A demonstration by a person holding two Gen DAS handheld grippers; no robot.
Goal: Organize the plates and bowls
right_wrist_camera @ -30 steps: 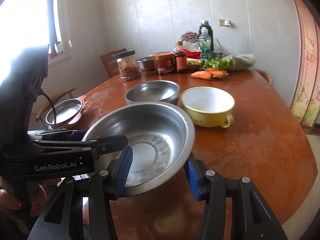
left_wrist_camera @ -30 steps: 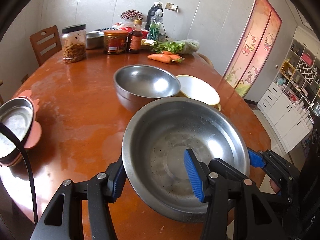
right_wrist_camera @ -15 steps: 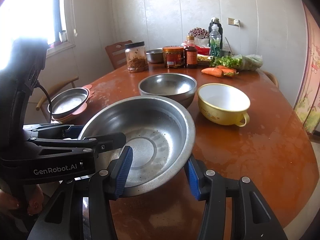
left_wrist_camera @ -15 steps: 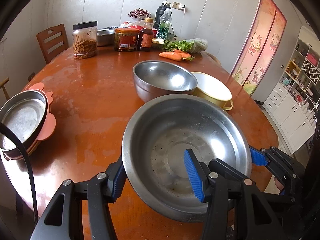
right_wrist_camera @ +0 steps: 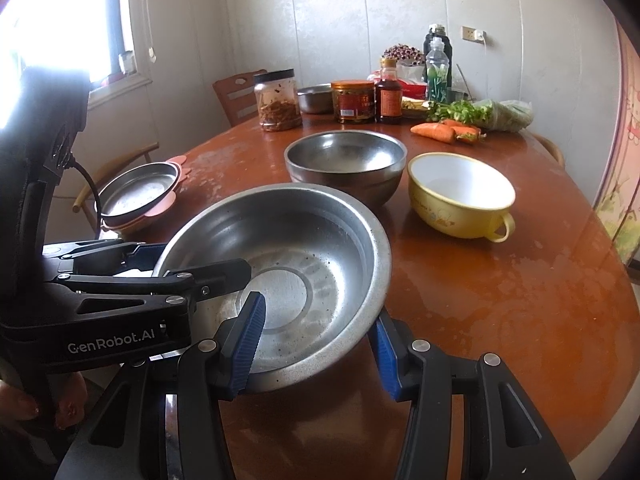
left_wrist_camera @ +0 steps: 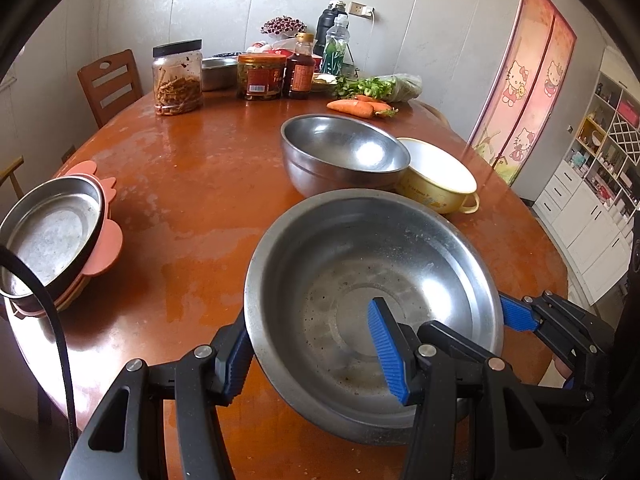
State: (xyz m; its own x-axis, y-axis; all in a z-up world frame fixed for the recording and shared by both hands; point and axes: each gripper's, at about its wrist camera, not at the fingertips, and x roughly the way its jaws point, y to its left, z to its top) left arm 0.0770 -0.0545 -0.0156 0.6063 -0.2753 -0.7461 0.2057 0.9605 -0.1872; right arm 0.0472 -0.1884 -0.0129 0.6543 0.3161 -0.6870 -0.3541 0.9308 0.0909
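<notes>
Pale panelled walls (right_wrist_camera: 320,20); bright window (right_wrist_camera: 60,20); wooden chair (left_wrist_camera: 110,84)

Wide basin (left_wrist_camera: 360,280): dull silver steel, dark-speckled inside. Deeper bowl (left_wrist_camera: 344,152): silver steel. Handled bowl (right_wrist_camera: 460,196): yellow outside, white inside. Plate stack (left_wrist_camera: 100,256): pink beneath steel. Table (left_wrist_camera: 192,184): glossy reddish-brown, pale worn patches. Fingers (left_wrist_camera: 386,348): black, blue ribbed pads.

"GenRobot.AI" stands in white on the black left gripper (right_wrist_camera: 248,276) body, lower left; jar and bottle labels stay unreadable.
</notes>
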